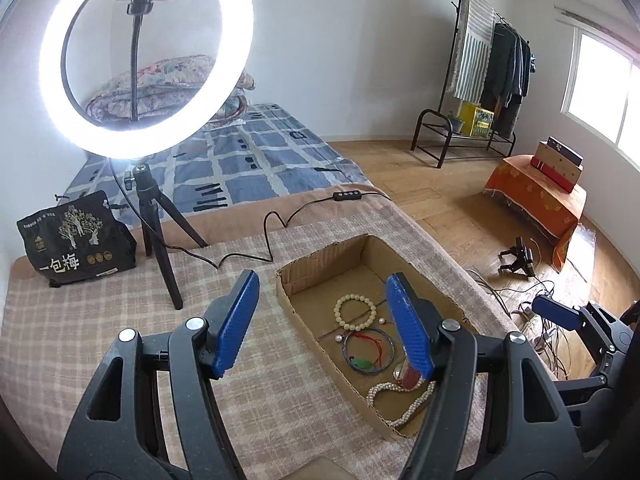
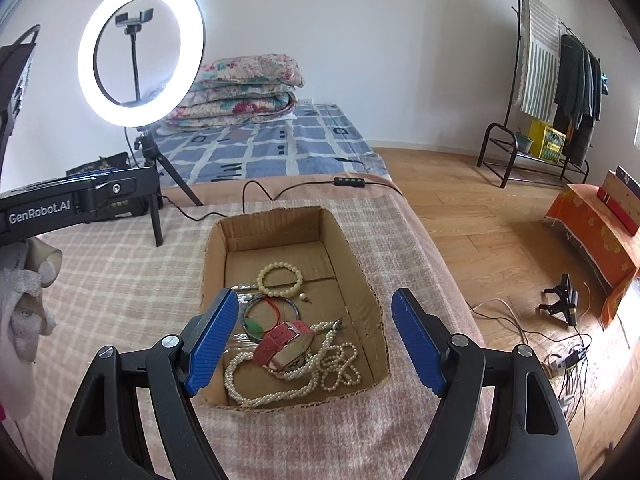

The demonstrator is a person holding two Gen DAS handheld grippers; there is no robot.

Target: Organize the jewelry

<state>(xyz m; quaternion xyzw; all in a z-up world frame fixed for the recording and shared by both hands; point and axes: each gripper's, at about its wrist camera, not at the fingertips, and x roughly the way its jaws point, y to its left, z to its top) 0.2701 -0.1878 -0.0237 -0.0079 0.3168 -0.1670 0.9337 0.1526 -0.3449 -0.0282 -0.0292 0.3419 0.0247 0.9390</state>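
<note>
Jewelry sits in the cardboard box point(image 2: 352, 276) on the plaid blanket point(image 2: 120, 288) — bead bracelet point(image 2: 280, 280) at back, pink watch point(image 2: 289, 345) on the pearl necklace point(image 2: 280, 384) nr front. Left gripper point(image 1: 322, 322) & right gripper point(image 2: 314, 340) both hang above w/ fingers spread apart — nothing grasped. Ring light point(image 2: 140, 52) glows behind.

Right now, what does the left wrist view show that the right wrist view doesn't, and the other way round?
Only the left wrist view shows the window and the front of the black snack bag. Only the right wrist view shows the red watch unobstructed and a white cloth at the left edge. Both show the cardboard box, bead bracelet, pearl necklace, ring light, and open, empty left tongs and right tongs.
</note>
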